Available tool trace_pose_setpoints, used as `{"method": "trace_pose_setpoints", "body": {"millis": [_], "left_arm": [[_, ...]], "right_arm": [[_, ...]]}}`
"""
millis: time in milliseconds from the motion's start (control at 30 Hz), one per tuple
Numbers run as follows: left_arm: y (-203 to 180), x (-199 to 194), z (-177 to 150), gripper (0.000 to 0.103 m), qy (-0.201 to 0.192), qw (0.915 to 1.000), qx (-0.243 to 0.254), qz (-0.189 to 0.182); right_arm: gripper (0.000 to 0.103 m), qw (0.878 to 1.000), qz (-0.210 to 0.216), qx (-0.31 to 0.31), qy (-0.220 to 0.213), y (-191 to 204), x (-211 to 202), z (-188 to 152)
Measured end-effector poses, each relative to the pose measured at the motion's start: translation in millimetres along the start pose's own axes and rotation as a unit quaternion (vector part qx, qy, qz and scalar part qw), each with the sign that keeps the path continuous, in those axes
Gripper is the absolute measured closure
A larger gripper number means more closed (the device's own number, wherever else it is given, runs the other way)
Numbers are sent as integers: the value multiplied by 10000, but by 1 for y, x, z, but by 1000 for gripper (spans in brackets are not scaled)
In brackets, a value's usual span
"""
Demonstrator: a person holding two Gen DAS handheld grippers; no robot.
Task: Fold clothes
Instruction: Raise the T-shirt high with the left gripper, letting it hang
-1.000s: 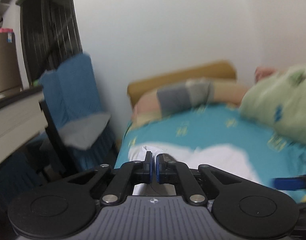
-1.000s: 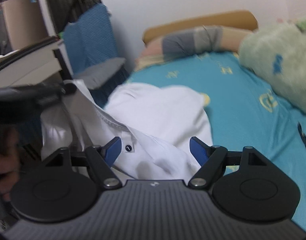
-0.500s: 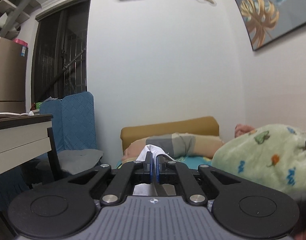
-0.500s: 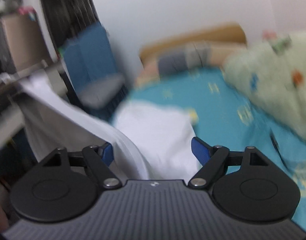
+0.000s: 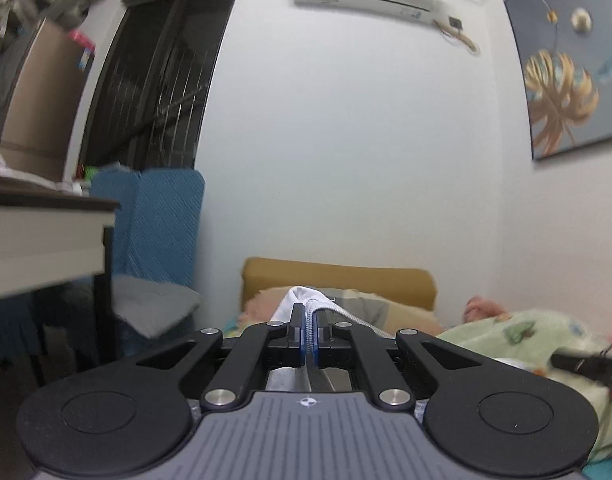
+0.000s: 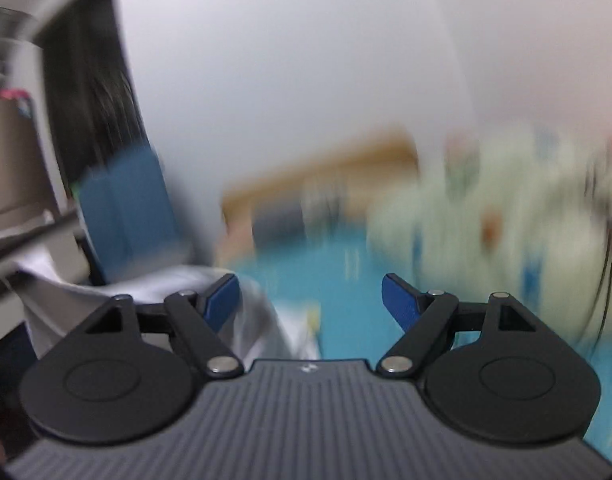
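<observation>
Left gripper (image 5: 309,330) clamped on white shirt (image 5: 302,300), lower centre, now lifted off bed.
Right gripper (image 6: 310,298) jaws just widened, empty; shirt draped lower left, bed (image 6: 345,280) behind.
Likely regrasp next, before folding.

Ahead of you the plain white wall (image 5: 345,140) leaves the middle of the frame open. At left the dark-topped white desk (image 5: 46,232) juts in, with the blue quilted chair (image 5: 158,224) just behind it. Low down, the mustard padded headboard (image 5: 337,276) and the pale green printed blanket (image 5: 525,340) at lower right close off the bed's far side.
</observation>
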State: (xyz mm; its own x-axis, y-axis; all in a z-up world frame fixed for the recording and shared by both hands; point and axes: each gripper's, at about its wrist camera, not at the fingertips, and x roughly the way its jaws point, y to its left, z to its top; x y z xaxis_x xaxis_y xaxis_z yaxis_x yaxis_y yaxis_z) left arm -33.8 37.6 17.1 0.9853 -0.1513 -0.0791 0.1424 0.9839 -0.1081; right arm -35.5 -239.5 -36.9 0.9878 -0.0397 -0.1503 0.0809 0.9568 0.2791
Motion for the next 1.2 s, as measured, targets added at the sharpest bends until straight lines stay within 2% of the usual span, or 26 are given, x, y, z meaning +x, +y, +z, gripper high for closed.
{"method": "trace_pose_setpoints", "body": {"millis": [133, 200, 267, 367, 500, 633, 767, 800, 833, 867, 933, 1033, 1100, 1200], "left_arm": [[1, 3, -4, 100, 162, 9997, -103, -130], [-1, 5, -6, 100, 217, 9995, -80, -216], [-4, 6, -8, 100, 251, 9992, -54, -301], [-6, 11, -11, 100, 308, 9989, -27, -358], [-1, 17, -14, 100, 382, 9982, -129, -452], [6, 21, -15, 100, 378, 9978, -221, -495], [14, 22, -15, 100, 353, 9980, -273, -450], [16, 23, -15, 100, 380, 9980, -258, -433], [17, 24, -16, 100, 409, 9980, -219, -430], [17, 24, -17, 100, 443, 9979, -128, -454], [15, 25, -20, 100, 520, 9965, -15, -652], [11, 27, -25, 100, 656, 9921, 75, -1064], [6, 34, -32, 100, 833, 9875, -13, -1336], [0, 49, -46, 100, 1091, 9821, -124, -1530]], "right_arm": [[19, 9992, -280, -108, 250, -10, -2, -2], [19, 9977, 43, 129, 659, -12, 3, -16], [19, 9964, 285, 62, 798, 0, 1, -26], [20, 9909, 733, -654, 918, 37, 2, -39], [21, 9728, 1445, -1386, 1161, 80, 2, -55], [21, 9590, 1717, -1744, 1427, 118, 5, -65], [21, 9475, 1215, -2369, 1770, 137, 29, -90], [21, 9488, 970, -2398, 1815, 134, 34, -91], [21, 9547, 790, -2231, 1802, 126, 36, -86], [21, 9643, 769, -1799, 1785, 114, 35, -74], [21, 9777, 901, -927, 1655, 88, 31, -46], [20, 9819, 413, -982, 1566, 66, 38, -22], [21, 9730, 198, -1154, 1989, 48, 54, -21], [21, 9536, -272, -623, 2933, 11, 84, -34]]}}
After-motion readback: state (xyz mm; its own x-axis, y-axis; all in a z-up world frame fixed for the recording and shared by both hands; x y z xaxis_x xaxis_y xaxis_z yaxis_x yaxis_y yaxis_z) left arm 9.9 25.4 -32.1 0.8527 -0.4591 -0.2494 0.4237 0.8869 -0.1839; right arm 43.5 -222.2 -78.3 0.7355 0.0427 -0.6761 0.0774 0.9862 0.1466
